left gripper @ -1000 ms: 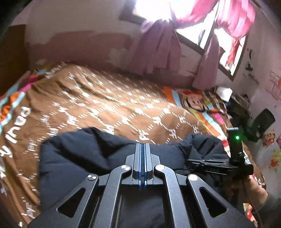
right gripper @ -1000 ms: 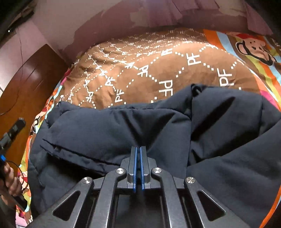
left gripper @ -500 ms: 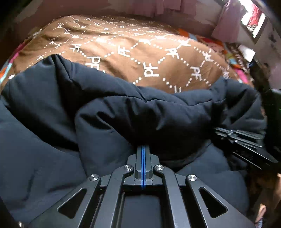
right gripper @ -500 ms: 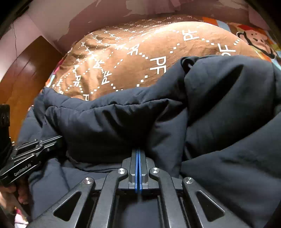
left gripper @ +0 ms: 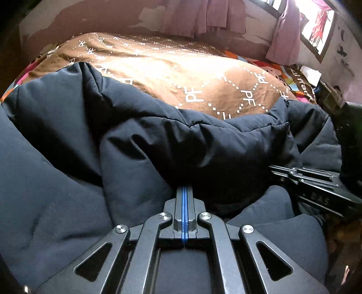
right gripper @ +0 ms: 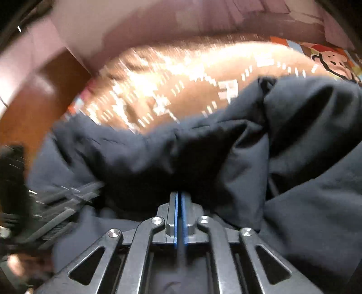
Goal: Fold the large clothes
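Observation:
A dark navy padded jacket [left gripper: 203, 144] lies bunched across the near part of the bed, with a thick fold rising just ahead of both grippers. My left gripper [left gripper: 185, 187] is shut, and its blue pads pinch the edge of that fold. In the blurred right wrist view my right gripper [right gripper: 180, 193] is also shut, its tips buried in the jacket [right gripper: 226, 147]. Each gripper shows in the other's view: the right gripper [left gripper: 312, 181] at the right edge, the left gripper [right gripper: 56, 203] at the left edge. Both sit low, close to the cloth.
A brown bed cover [left gripper: 181, 74] with white "PF" lettering spreads beyond the jacket. A cartoon-monkey sheet [right gripper: 330, 58] lies at its right. Purple curtains [left gripper: 203, 18] and a window [left gripper: 316, 27] stand behind, clutter [left gripper: 312, 74] at the right, and a wooden panel [right gripper: 34, 101] at the left.
Both grippers have come down toward the bed with the jacket's fold, the left one farther and tilting downward. The jacket now fills the lower part of both views.

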The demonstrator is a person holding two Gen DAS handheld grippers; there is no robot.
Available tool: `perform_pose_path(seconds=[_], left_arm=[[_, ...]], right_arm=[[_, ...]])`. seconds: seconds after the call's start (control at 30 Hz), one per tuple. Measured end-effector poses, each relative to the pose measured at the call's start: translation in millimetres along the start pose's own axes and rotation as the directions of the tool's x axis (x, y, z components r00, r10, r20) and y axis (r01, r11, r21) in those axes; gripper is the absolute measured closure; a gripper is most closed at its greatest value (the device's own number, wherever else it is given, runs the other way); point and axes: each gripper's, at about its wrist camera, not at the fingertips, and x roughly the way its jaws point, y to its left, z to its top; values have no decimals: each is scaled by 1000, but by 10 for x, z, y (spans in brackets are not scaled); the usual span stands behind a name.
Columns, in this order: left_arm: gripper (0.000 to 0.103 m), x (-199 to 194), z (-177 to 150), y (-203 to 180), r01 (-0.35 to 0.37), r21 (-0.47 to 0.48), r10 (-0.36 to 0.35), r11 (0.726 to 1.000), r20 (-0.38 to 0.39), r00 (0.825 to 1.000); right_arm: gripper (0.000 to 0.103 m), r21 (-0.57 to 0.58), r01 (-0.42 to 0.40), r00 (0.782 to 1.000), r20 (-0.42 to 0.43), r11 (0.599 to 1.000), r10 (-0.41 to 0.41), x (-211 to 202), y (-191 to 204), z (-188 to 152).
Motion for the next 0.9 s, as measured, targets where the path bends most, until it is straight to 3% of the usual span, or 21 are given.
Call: perform_pose_path(seconds=[0.2,0.9], left_arm=[[103,54,-20,-85,-31,16,31,999,7,999],[103,-32,-169,-37,-4,12,3,1000,57,998]], right_arm=[[103,38,13,1000,1,999,-13,167,-87,-31],[103,35,2,996,90,999,-5,25,-91,-188]])
